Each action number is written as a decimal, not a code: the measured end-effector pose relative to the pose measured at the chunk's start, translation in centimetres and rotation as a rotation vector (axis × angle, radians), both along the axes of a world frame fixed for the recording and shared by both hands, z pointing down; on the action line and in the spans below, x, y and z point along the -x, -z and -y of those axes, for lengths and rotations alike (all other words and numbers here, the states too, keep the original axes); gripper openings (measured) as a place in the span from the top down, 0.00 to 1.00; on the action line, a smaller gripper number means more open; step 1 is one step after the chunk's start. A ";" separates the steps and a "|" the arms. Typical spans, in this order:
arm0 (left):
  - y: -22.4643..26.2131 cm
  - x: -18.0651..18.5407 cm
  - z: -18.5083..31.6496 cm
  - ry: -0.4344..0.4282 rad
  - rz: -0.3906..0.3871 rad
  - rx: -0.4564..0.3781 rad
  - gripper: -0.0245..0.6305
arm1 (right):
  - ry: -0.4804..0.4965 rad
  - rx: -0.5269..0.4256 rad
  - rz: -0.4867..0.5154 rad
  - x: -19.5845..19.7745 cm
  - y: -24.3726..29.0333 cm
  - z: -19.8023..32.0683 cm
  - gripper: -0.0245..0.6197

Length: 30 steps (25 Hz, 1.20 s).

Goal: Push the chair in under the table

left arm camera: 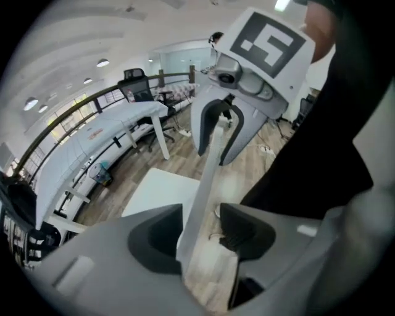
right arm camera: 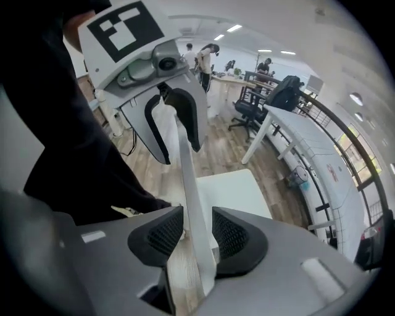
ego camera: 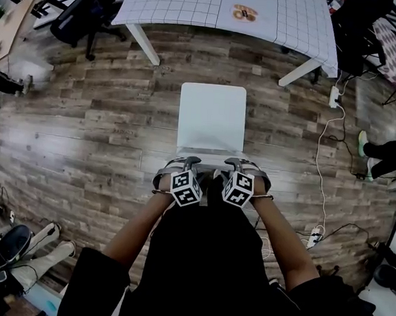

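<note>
The left gripper (ego camera: 184, 163) and right gripper (ego camera: 242, 166) are held side by side, pointed steeply down over the top edge of the backrest (ego camera: 209, 151) of the white chair (ego camera: 212, 117). On each gripper the jaws are spread, and the thin backrest edge is straddled between the pads without being clamped. The seat (ego camera: 213, 107) lies directly ahead of both grippers. The table (ego camera: 198, 2) is located beyond the seat, well apart from the jaws, with wood floor (ego camera: 84, 123) visible between chair and table.
</note>
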<state>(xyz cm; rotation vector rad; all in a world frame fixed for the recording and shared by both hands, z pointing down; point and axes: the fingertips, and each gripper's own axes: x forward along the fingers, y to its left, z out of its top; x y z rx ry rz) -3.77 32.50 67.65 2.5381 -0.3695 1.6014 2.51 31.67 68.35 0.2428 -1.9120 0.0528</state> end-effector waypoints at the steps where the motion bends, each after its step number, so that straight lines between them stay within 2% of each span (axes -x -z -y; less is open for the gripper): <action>1: -0.8 0.0 -0.3 -0.030 0.025 0.012 0.66 | 0.027 0.005 -0.028 0.0 -0.7 -0.1 0.74; 3: -1.8 0.1 -0.7 -0.079 0.067 0.010 0.63 | 0.082 0.023 -0.073 0.5 -1.9 -0.6 0.74; 7: -3.0 -0.1 -0.5 -0.126 0.132 0.003 0.65 | 0.151 0.022 -0.125 1.0 -3.9 -0.8 0.75; 9: -3.2 -0.3 -0.2 -0.141 0.157 0.001 0.70 | 0.162 0.030 -0.145 0.9 -4.9 -0.7 0.75; 12: -3.7 -0.1 0.0 -0.162 0.196 0.002 0.70 | 0.161 0.041 -0.175 0.9 -6.2 -0.5 0.76; 16: -5.4 -0.3 -0.1 -0.172 0.239 0.036 0.70 | 0.144 0.040 -0.212 0.7 -6.8 -0.1 0.84; 18: -6.3 -0.1 -0.1 -0.210 0.275 0.008 0.71 | 0.148 0.044 -0.238 0.6 -7.2 -0.1 0.84; 21: -7.5 0.2 0.3 -0.265 0.313 -0.084 0.83 | 0.171 0.041 -0.264 0.4 -7.6 -0.1 0.84; 24: -7.9 0.5 0.5 -0.267 0.325 -0.091 0.83 | 0.180 0.036 -0.265 0.6 -7.6 -0.1 0.85; 30: -8.0 0.5 0.8 -0.236 0.332 -0.030 0.84 | 0.182 0.040 -0.262 0.6 -7.6 0.1 0.85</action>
